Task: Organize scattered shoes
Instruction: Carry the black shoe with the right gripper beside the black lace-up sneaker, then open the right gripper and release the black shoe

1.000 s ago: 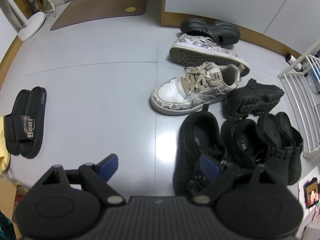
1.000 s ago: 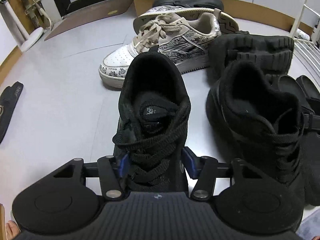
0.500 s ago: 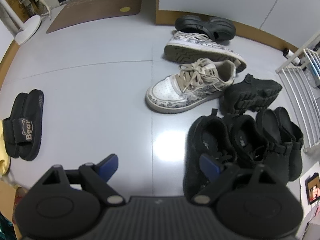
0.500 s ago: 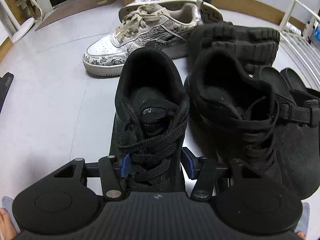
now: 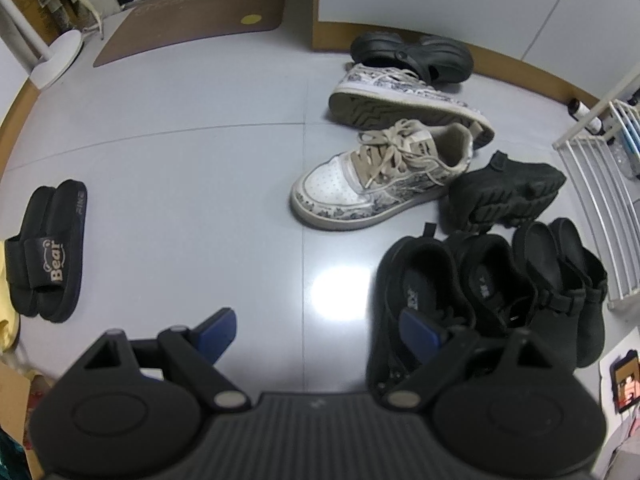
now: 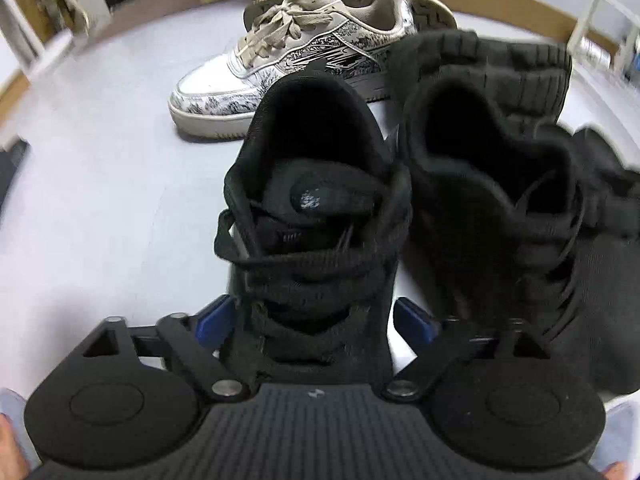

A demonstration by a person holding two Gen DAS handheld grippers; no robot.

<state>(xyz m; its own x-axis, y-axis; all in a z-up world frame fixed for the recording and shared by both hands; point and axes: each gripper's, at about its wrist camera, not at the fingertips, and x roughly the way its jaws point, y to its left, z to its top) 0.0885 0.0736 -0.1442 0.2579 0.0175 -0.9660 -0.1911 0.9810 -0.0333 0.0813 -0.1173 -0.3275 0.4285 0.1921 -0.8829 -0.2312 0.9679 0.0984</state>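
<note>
On the grey floor [image 6: 100,208], my right gripper [image 6: 316,320] has just been opening, its pads now clear of the black sneaker [image 6: 316,208] between them. The sneaker lies lengthwise, heel pointing away, beside its twin [image 6: 492,216]. My left gripper [image 5: 316,332] hangs wide and empty.

Overhead glare on floor [image 5: 340,292], fisheye edges, right-view blur

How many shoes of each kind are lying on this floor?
Black slides: 2
Black clogs: 2
White sneakers: 2
Black lace-ups: 2
Tipped black shoe: 1
Black strapped mules: 2
Total: 11
</note>
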